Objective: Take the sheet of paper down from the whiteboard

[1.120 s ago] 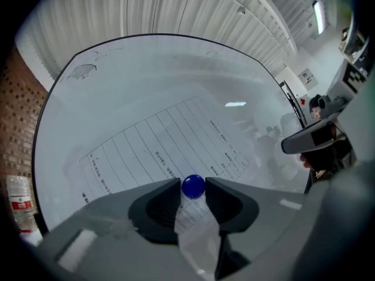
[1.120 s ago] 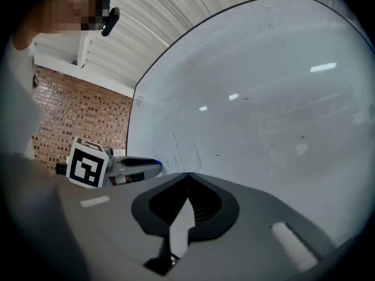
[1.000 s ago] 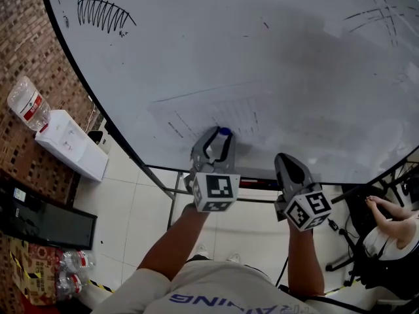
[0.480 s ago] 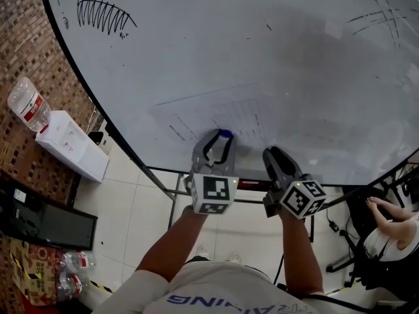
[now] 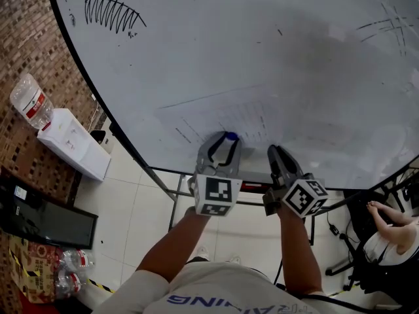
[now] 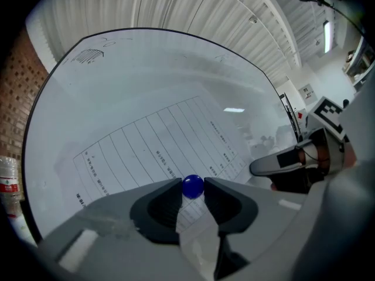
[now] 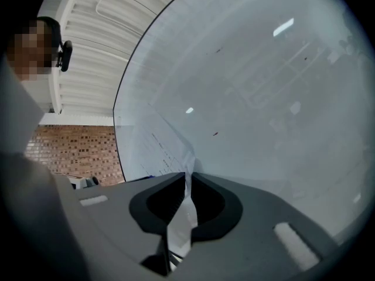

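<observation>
Your left hand-held gripper (image 5: 224, 142) is clamped on the blue magnet (image 6: 192, 186). Its own view shows both jaw tips against the ball, which sits near the 6 o'clock edge of the sheet of paper (image 6: 152, 151). The sheet still lies flat on the whiteboard (image 5: 262, 57).

That view also gives you the sheet's ruled lines and columns of print, too small to read. In the head view the same sheet is only a faint grey outline.

At 3 o'clock of the left one, your right hand-held gripper (image 7: 188, 175) has just been closing. Its view shows the jaws narrowly apart, with the sheet's lifted edge standing between them. No other view shows that edge off the board.

Only the head view shows what lies around you:
- At 9 o'clock, a water bottle (image 5: 29, 102) with a red label that can't be read.
- Just below it, a white box (image 5: 72, 142).
- At 4 o'clock, a seated person (image 5: 393, 231).
- At 11 o'clock on the board, hatched marker strokes (image 5: 111, 13), not letters.
</observation>
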Available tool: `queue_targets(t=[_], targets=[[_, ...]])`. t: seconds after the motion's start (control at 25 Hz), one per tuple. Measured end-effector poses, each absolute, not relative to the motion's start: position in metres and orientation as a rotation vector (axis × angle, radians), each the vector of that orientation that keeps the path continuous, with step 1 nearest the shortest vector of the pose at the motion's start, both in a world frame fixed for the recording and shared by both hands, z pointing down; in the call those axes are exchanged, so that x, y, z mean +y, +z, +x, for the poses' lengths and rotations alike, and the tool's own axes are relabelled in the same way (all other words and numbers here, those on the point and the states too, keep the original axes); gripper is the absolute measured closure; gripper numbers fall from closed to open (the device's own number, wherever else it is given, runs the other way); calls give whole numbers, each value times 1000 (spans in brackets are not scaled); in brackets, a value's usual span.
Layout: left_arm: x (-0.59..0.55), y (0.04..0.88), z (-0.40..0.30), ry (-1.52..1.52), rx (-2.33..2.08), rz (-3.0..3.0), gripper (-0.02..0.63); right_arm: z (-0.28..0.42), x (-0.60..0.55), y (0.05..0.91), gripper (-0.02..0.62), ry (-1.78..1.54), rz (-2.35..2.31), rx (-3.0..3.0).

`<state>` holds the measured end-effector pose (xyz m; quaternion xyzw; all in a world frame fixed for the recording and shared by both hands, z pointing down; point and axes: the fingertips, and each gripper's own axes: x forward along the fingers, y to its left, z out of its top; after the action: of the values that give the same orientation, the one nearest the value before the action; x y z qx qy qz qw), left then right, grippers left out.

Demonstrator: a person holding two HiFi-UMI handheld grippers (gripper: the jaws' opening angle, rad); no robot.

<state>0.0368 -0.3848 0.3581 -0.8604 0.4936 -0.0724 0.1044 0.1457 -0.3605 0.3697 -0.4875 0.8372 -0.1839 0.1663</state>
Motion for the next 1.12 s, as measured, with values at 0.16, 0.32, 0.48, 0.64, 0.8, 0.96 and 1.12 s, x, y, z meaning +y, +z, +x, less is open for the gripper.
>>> queue_targets(t=[0.16, 0.32, 0.48, 0.64, 0.8, 0.96, 1.12], targets=[[-385, 358, 36, -200, 1447, -2574, 477, 142, -355, 365, 582, -462, -1388, 2416], [-383, 360, 31, -182, 1447, -2611, 477, 148, -347, 363, 586, -396, -1432, 2438], [-372, 361, 26, -171, 1440, -2653, 477, 157, -335, 358, 586, -307, -1487, 2481], [-354, 364, 13, -143, 1449, -2703, 477, 173, -318, 358, 586, -229, -1563, 2520], [-337, 371, -10, -124, 1501, -2735, 477, 198, -302, 361, 586, -188, -1656, 2510], [-329, 375, -33, -95, 1581, -2752, 477, 226, -282, 365, 586, -161, -1741, 2504], [-327, 377, -47, -95, 1610, -2723, 477, 248, -260, 374, 586, -144, -1804, 2496]])
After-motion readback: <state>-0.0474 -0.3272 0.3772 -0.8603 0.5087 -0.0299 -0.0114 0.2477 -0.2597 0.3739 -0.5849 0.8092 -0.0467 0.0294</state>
